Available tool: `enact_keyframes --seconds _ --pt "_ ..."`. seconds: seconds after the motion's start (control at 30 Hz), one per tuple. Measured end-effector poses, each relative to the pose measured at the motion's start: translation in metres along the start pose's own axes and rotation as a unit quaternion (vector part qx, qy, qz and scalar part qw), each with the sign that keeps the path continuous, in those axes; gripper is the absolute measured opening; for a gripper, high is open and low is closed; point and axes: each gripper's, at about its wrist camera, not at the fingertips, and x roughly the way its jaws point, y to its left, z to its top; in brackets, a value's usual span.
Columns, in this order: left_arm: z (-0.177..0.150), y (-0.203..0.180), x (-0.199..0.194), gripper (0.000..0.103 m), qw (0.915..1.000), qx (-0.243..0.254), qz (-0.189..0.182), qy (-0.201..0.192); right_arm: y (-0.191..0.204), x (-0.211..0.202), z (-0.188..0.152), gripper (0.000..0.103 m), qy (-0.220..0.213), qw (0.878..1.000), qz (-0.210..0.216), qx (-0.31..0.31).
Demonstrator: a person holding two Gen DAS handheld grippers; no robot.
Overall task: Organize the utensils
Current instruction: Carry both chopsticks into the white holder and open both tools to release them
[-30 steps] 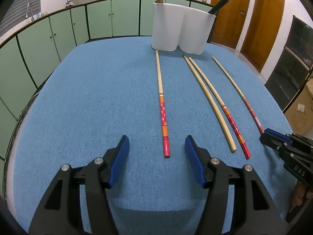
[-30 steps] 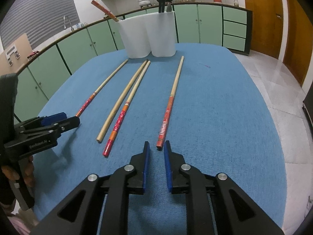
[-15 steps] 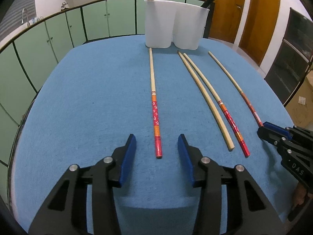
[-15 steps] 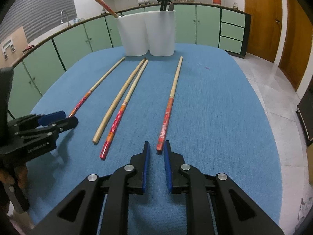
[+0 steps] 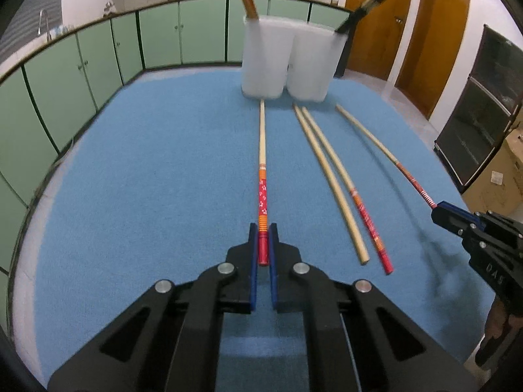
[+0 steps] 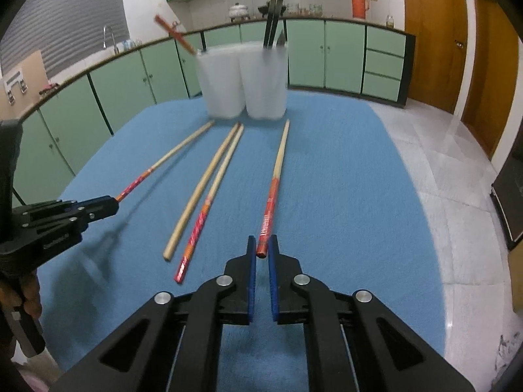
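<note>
We see the left gripper [image 5: 262, 241], jaws just closed, pinching the red end of the floral chopstick [image 5: 261, 150]. The right gripper [image 6: 262, 250] nips the striped chopstick [image 6: 275, 179] by its red tip. Two loose chopsticks [image 5: 330, 176] lie between them on the blue cloth [image 5: 147, 179]. The white holder [image 5: 287, 60] stands at twelve o'clock.

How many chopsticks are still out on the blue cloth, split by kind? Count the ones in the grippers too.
Red-handled bamboo chopsticks: 3
Plain bamboo chopstick: 1
Total: 4
</note>
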Motion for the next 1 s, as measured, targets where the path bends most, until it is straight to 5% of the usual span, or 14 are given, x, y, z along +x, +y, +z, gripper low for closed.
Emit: enact_keyframes --seconds 0.5,1.0 --pt "0.074 0.000 -0.097 0.005 0.9904 0.006 -0.023 -0.136 -0.006 -0.072 0.084 0.006 -0.114 0.993 0.022 -0.022" --pt "0.142 -0.016 -0.116 0.005 0.9776 0.012 -0.059 -0.202 0.009 -0.092 0.167 0.006 -0.146 0.984 0.073 -0.068"
